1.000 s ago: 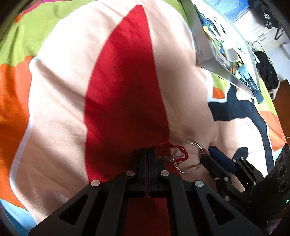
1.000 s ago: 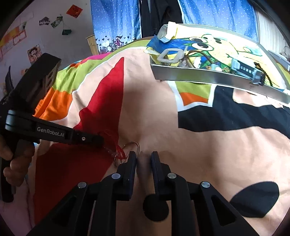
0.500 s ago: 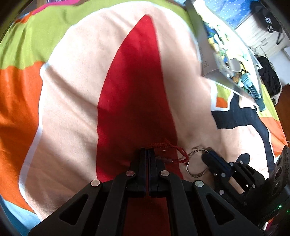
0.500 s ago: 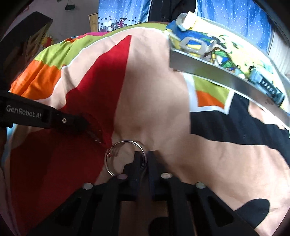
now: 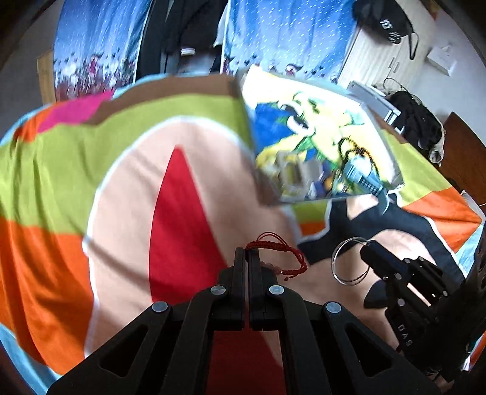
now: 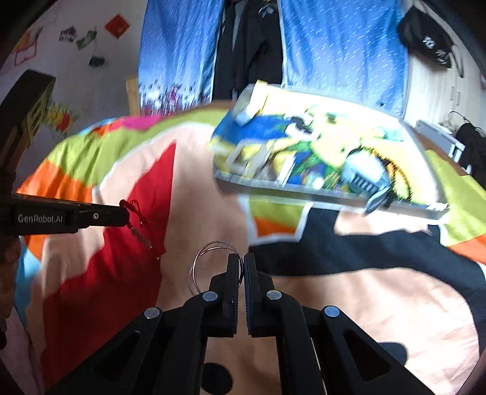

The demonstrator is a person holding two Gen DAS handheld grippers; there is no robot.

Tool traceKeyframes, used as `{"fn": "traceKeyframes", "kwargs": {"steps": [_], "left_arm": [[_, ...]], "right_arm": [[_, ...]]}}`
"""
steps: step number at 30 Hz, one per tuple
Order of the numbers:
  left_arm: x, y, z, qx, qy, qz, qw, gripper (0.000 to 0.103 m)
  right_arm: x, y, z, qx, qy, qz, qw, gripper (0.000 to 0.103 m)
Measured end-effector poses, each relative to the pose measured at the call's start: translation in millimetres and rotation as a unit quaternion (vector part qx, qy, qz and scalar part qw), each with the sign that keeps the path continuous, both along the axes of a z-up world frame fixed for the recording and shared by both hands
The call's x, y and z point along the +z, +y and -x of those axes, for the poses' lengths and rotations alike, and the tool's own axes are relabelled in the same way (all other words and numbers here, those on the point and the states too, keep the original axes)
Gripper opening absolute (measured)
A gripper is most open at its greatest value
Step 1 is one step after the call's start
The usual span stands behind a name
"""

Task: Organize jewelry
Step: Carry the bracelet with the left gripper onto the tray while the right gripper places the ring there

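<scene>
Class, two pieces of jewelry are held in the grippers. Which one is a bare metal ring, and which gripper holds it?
The thin silver bangle, pinched in the right gripper. The left gripper holds a red braided cord bracelet, soft and drooping rather than a stiff hoop.

A lived-in bedroom in a home. A bed fills most of both views, covered by a bright cartoon-print bedspread point(image 5: 76, 170) in orange, lime green, peach, red and black, with a shallow tray point(image 6: 331, 194) of small items resting on it. Behind the bed hang blue dotted curtains point(image 6: 340, 51) with dark clothes point(image 6: 243, 45) hung between them, paper pictures point(image 6: 117, 25) are stuck on the pale wall at left, and a black cap point(image 5: 391, 21) hangs on a white wardrobe point(image 5: 373, 60) at right.
</scene>
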State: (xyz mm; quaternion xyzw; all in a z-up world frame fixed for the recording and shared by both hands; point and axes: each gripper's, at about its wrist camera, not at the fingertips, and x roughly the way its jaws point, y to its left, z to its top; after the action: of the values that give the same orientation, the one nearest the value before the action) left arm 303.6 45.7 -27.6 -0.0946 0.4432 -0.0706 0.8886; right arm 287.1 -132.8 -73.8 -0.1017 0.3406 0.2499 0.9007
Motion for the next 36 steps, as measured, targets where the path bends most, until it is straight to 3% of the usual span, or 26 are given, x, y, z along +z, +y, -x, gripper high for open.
{"fn": "traceKeyframes", "kwargs": {"steps": [8,16,21,26,36], "left_arm": [[40.5,-23.3,-55.4,-0.021,-0.058,-0.009,0.9981,0.000],[61.2,-37.2,-140.3,-0.033,-0.097,0.012,0.9947,0.000],[39.1,-45.3,-188.2,-0.036,-0.069,0.027,0.9966,0.000],[4.2,-50.7,-212.3,-0.030,-0.020,0.040,0.9986,0.000],[-19.8,-52.3,-216.8,-0.013,0.024,0.029,0.9992,0.001]], "right_arm": [[48.6,-20.1,-39.1,-0.021,-0.040,-0.048,0.998,0.004],[74.9,-41.1,-127.7,-0.053,-0.034,-0.088,0.994,0.004],[70.3,-51.3,-185.4,-0.067,-0.015,-0.083,0.994,0.004],[54.0,-64.0,-226.4,-0.077,0.022,-0.074,0.994,0.004],[31.8,-98.5,-241.2,-0.130,0.054,-0.066,0.988,0.005]]}}
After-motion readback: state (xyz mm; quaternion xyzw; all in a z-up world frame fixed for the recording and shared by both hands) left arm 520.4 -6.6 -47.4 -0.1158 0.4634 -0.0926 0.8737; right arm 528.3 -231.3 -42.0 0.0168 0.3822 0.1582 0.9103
